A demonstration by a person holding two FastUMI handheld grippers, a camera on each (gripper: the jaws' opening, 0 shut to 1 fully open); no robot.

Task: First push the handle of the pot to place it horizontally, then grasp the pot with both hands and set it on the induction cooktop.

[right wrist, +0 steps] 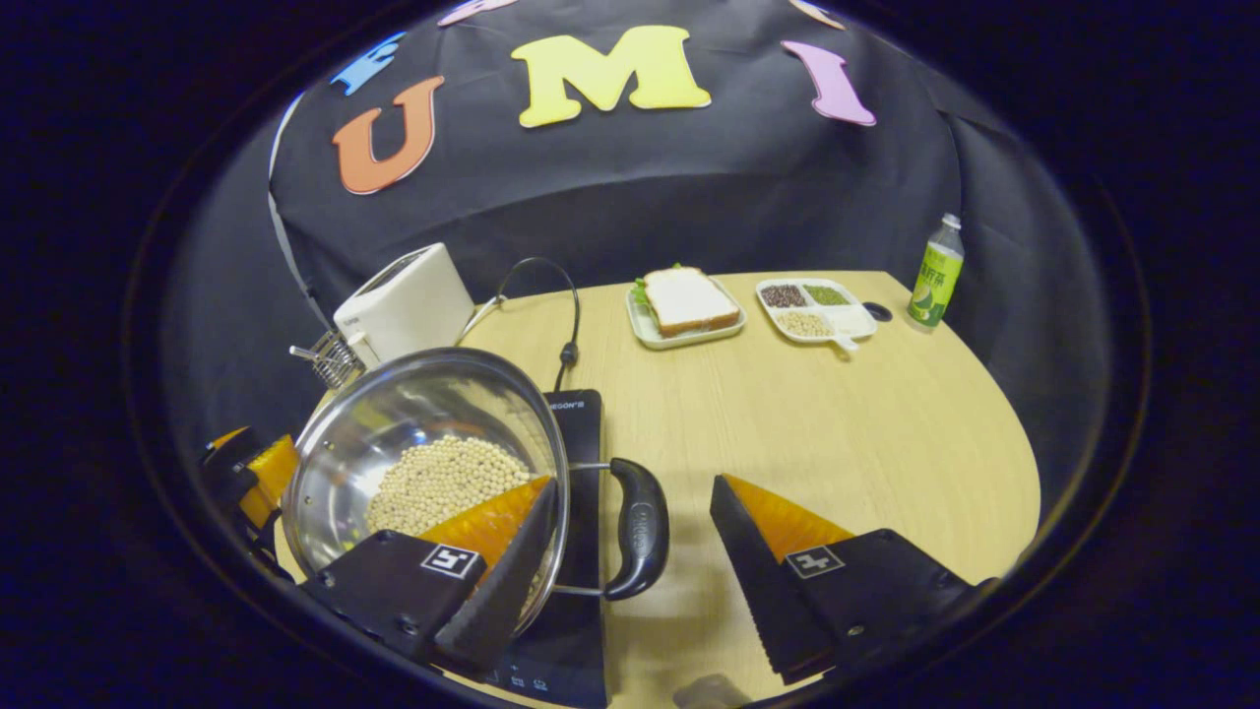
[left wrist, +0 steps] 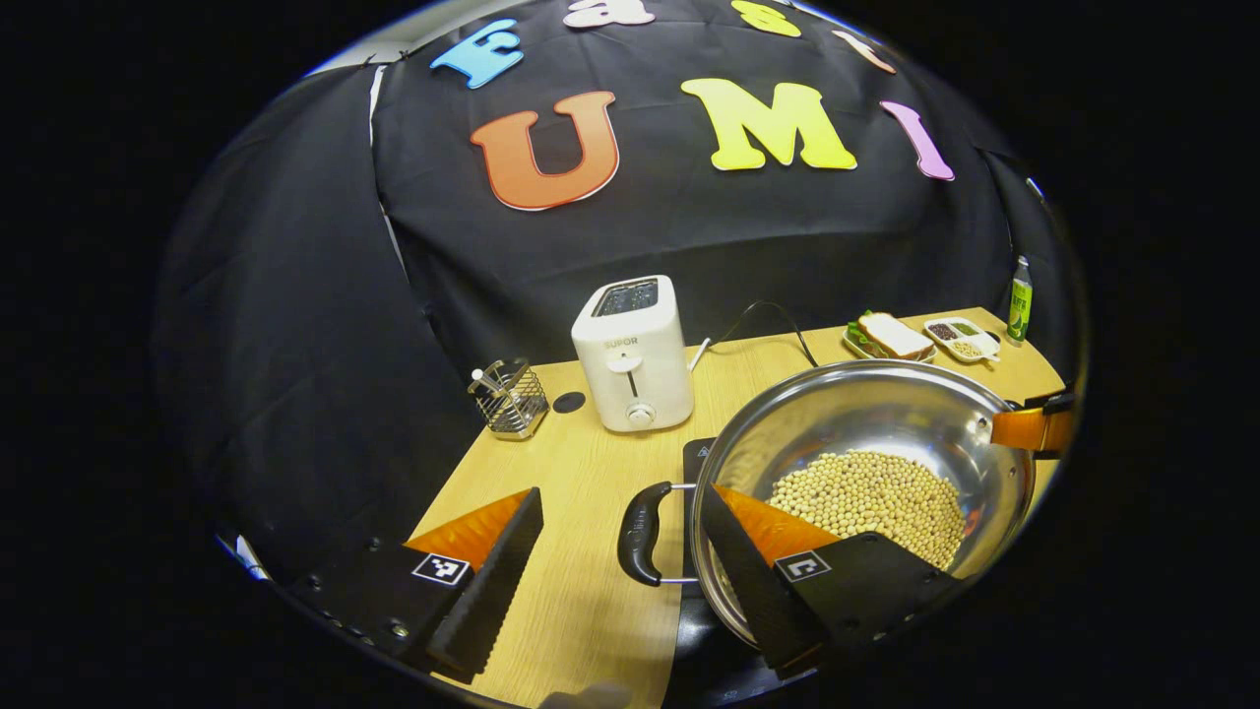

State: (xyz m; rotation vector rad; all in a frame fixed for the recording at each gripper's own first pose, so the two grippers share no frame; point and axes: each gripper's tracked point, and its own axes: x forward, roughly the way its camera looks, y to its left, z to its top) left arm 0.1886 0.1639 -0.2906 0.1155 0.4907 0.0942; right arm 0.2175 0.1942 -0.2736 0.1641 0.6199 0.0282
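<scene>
Your left gripper [left wrist: 625, 551] stood spread in the left gripper view, its fingers straddling the pot's left handle [left wrist: 640, 533] without pressing it, and the pot [left wrist: 866, 473] of beans sat over the induction cooktop [left wrist: 697, 453]; you would have done well to clench squarely on that handle. In the right gripper view your right gripper [right wrist: 630, 551] likewise gaped around the right handle [right wrist: 638, 542], so I'd have judged a level, simultaneous squeeze best.
</scene>
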